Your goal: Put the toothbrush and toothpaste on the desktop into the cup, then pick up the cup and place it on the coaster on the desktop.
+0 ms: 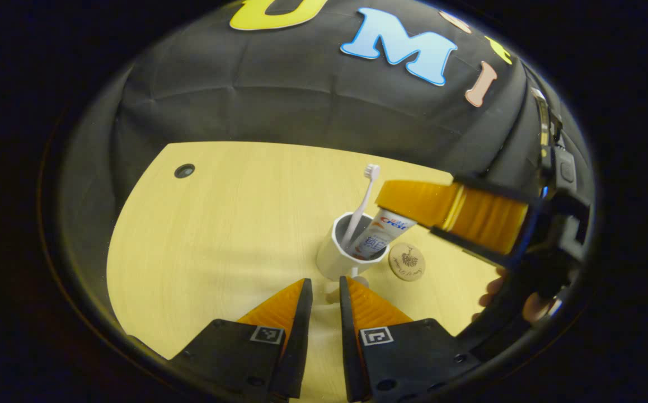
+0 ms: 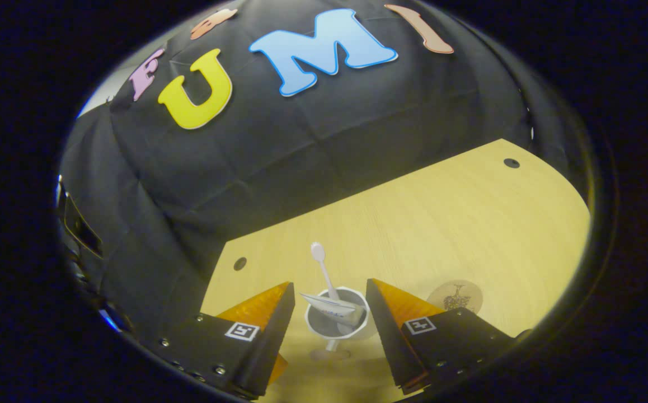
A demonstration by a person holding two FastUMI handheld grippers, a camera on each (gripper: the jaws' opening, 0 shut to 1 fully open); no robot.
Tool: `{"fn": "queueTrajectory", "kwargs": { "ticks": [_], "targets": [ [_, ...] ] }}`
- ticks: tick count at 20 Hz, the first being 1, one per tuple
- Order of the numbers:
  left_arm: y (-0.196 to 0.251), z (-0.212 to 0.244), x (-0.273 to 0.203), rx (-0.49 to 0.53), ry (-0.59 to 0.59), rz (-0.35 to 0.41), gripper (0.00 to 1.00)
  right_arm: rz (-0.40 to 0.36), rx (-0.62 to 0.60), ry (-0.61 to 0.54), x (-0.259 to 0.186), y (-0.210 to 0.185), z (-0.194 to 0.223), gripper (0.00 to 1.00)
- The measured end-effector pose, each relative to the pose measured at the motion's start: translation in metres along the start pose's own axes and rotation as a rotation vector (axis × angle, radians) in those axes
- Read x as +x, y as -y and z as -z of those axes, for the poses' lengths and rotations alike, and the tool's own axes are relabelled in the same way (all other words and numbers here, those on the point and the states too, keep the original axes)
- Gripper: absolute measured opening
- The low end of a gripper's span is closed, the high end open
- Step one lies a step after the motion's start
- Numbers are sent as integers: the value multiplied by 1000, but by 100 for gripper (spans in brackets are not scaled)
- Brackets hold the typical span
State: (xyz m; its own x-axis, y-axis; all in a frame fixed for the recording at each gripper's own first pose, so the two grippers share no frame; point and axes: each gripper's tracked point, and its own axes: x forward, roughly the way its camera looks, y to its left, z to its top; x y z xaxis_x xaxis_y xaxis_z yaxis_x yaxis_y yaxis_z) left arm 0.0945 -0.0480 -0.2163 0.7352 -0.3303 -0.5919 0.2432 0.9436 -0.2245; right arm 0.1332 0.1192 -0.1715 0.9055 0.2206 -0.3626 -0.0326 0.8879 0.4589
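Two items, a toothbrush (image 1: pixel 364 196) and a toothpaste tube (image 1: pixel 383 232), stand inside the white cup (image 1: pixel 338 257) on the wooden desk (image 1: pixel 217 235), just beside the round coaster (image 1: pixel 407 261). The right gripper (image 2: pixel 327 310) hangs above the cup, fingers parted wide and empty. The left gripper (image 1: pixel 325 291) sits narrowly open, holding nothing.

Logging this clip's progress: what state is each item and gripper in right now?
Toothbrush: upright in cup, bristles up.
Toothpaste: in cup, leaning on rim.
Cup: upright on desktop, off the coaster.
Coaster: flat, bare, beside cup.
Left gripper: slightly open, empty.
Right gripper: open above cup, pressing on nothing.
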Motion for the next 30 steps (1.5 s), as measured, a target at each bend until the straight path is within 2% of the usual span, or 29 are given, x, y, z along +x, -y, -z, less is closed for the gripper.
{"fn": "queueTrajectory", "kwargs": {
  "ticks": [5,7,9,11,12,14,15,16,18,19,20,21,22,24,26,30],
  "targets": [
    [33,-5,2,74,-20,64,35,53,52,84,-32,41,-46,79],
    [48,-2,7,85,-62,109,37,100,70,101,-46,69,-50,79],
    [51,4,17,105,-111,113,38,133,93,103,-57,89,-47,79],
    [51,8,27,121,-156,107,38,161,110,98,-66,106,-41,79],
    [49,7,32,135,-169,88,33,176,116,93,-69,114,-38,79],
    [51,5,35,169,-189,98,33,202,130,94,-78,129,-35,79],
    [52,5,35,190,-201,94,29,217,137,95,-82,138,-33,79],
    [53,5,36,216,-213,84,33,230,145,97,-86,146,-32,79],
    [55,8,40,248,-231,75,29,260,163,98,-95,161,-29,79],
    [56,8,40,253,-241,68,33,273,177,96,-97,169,-26,79],
    [56,9,43,258,-250,61,29,282,194,97,-99,175,-26,79],
    [56,10,44,260,-265,52,29,289,211,96,-101,180,-24,79],
    [57,11,42,254,-285,41,33,295,224,97,-102,185,-24,79],
    [60,11,42,227,-317,39,30,309,230,101,-104,192,-26,79],
    [61,8,41,209,-344,27,34,319,233,102,-106,199,-28,79],
    [57,9,40,203,-381,0,28,324,268,87,-104,208,-24,79]
  ]
}}
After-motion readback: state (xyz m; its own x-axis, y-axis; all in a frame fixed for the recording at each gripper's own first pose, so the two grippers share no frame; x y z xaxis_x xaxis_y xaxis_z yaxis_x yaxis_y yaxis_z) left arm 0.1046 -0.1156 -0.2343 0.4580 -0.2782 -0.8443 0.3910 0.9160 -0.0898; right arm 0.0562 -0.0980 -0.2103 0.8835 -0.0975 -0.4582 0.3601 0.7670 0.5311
